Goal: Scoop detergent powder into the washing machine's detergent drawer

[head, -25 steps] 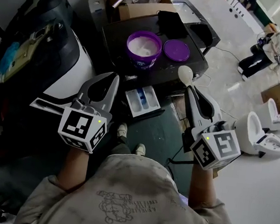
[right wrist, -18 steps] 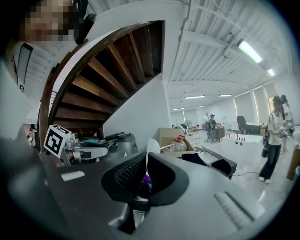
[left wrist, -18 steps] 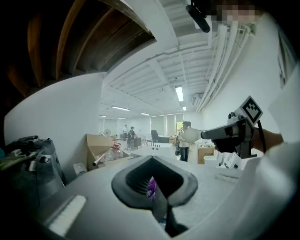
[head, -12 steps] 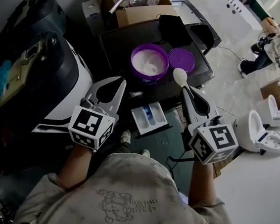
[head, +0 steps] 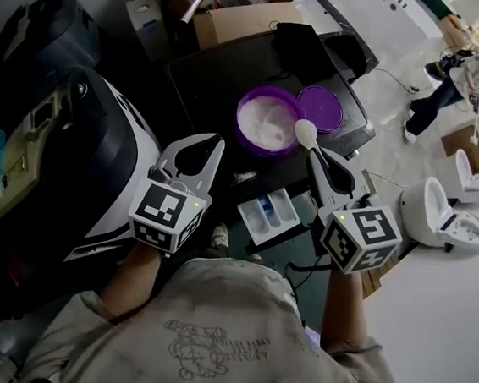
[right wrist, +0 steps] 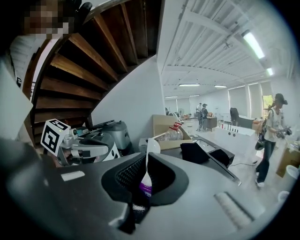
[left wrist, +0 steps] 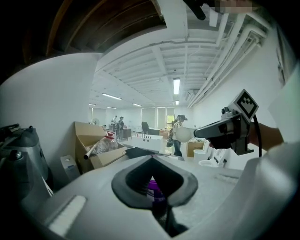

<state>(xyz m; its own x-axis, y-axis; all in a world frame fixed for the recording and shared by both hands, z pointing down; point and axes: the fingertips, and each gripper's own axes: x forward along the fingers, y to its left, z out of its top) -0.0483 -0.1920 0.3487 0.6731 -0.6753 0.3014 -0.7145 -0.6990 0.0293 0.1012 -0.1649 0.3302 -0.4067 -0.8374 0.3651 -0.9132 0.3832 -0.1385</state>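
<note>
**Two grippers, one scoop, one tub, one drawer**

The right gripper [head: 315,158] is clamped on the handle of a single white scoop [head: 304,132]. The scoop's bowl sits over the right rim of the tub, between tub and lid. The left gripper [head: 212,150] has its jaws together on nothing. Its own view shows only a sliver of purple through the gap behind the tips.

One purple tub [head: 242,110] of white detergent powder [head: 268,123] stands open. Its one purple lid [head: 320,108] lies just beside it on the right.

One white detergent drawer [head: 249,217] with a blue middle compartment is pulled out below the tub, between the two grippers.

Tub and lid rest on the black top of the washing machine [head: 218,74], with one cardboard box [head: 241,18] behind. Two white toilets [head: 428,216] [head: 468,166] stand on the pale floor at the right. The room is an open hall with white ceiling beams, strip lights and a wooden stair.
</note>
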